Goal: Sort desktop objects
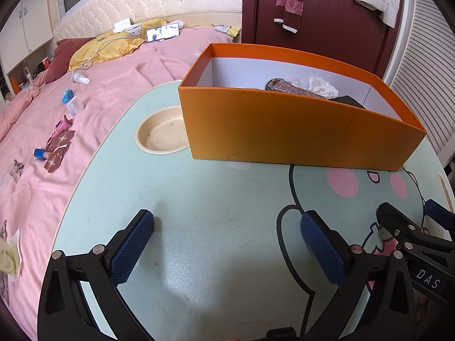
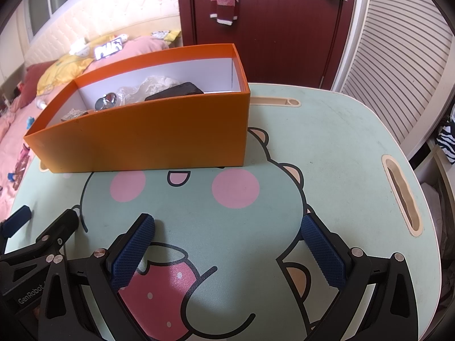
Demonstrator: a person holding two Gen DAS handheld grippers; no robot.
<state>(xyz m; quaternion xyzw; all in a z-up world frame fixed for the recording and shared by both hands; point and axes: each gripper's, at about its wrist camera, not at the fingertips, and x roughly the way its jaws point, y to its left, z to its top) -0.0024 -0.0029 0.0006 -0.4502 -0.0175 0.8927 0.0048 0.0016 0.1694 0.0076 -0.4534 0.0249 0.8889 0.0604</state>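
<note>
Left gripper (image 1: pixel 227 244) and right gripper (image 2: pixel 227 244): jaws wide apart, nothing between, over the table (image 2: pixel 341 147). Orange box (image 2: pixel 159 139) at 11 o'clock of the right gripper, holding small items.

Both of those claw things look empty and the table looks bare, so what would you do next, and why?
Probably just lift both away and stop. The left hand-held gripper and right hand-held gripper hang open and empty over the mint-green cartoon table, where no loose items show; the visible items already lie inside the orange cardboard box.
</note>
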